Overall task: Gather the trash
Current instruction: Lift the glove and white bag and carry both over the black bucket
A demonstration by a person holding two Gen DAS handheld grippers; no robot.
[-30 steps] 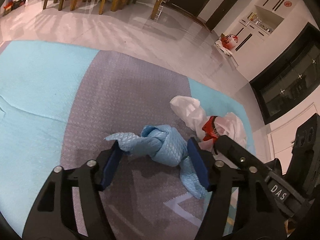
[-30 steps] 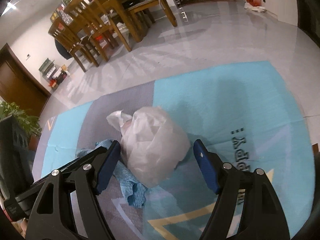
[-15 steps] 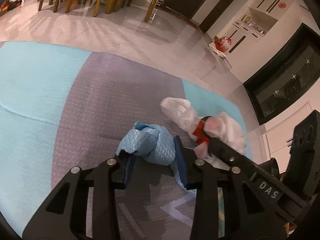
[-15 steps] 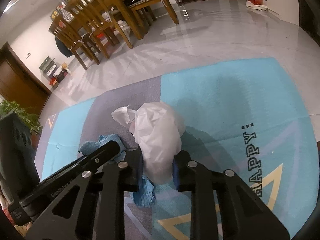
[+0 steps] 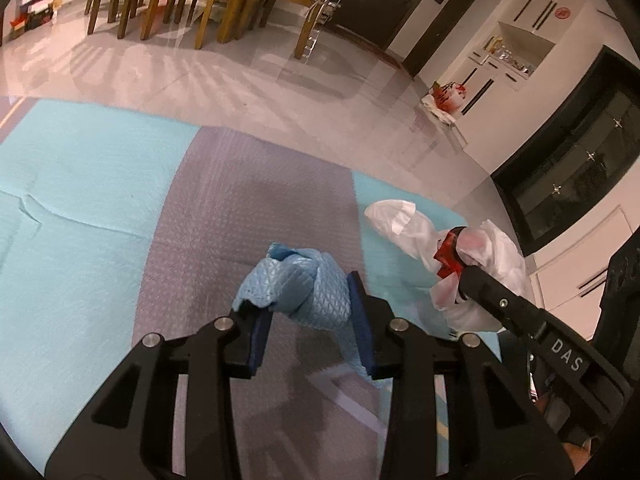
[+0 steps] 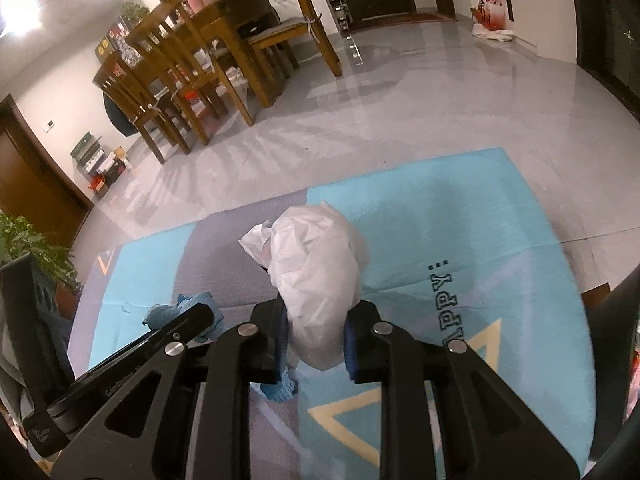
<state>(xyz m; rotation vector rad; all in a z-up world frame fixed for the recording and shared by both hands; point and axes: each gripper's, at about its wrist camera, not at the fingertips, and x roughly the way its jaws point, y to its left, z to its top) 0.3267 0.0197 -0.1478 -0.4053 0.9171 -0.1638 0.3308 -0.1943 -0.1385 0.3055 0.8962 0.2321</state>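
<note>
My left gripper (image 5: pixel 308 320) is shut on a crumpled blue quilted cloth (image 5: pixel 296 288) and holds it above the rug. A tail of the cloth hangs below the pads. My right gripper (image 6: pixel 314 334) is shut on a white plastic bag (image 6: pixel 316 280) with something red inside, also held off the rug. In the left wrist view the white bag (image 5: pixel 416 232) is to the right, with the right gripper's finger (image 5: pixel 500 304) across it. In the right wrist view the blue cloth (image 6: pixel 180 308) shows at the left behind the left gripper's finger (image 6: pixel 176 332).
A turquoise and grey rug (image 6: pixel 460 216) with yellow triangles and lettering lies below. Beyond it is glossy tile floor, a wooden dining table with chairs (image 6: pixel 192 60), a potted plant (image 6: pixel 28 248) at the left, and a red-and-white bag (image 6: pixel 490 16) by the far wall.
Both grippers went from open around their items to shut on them. Both have since lifted their items off the rug.
</note>
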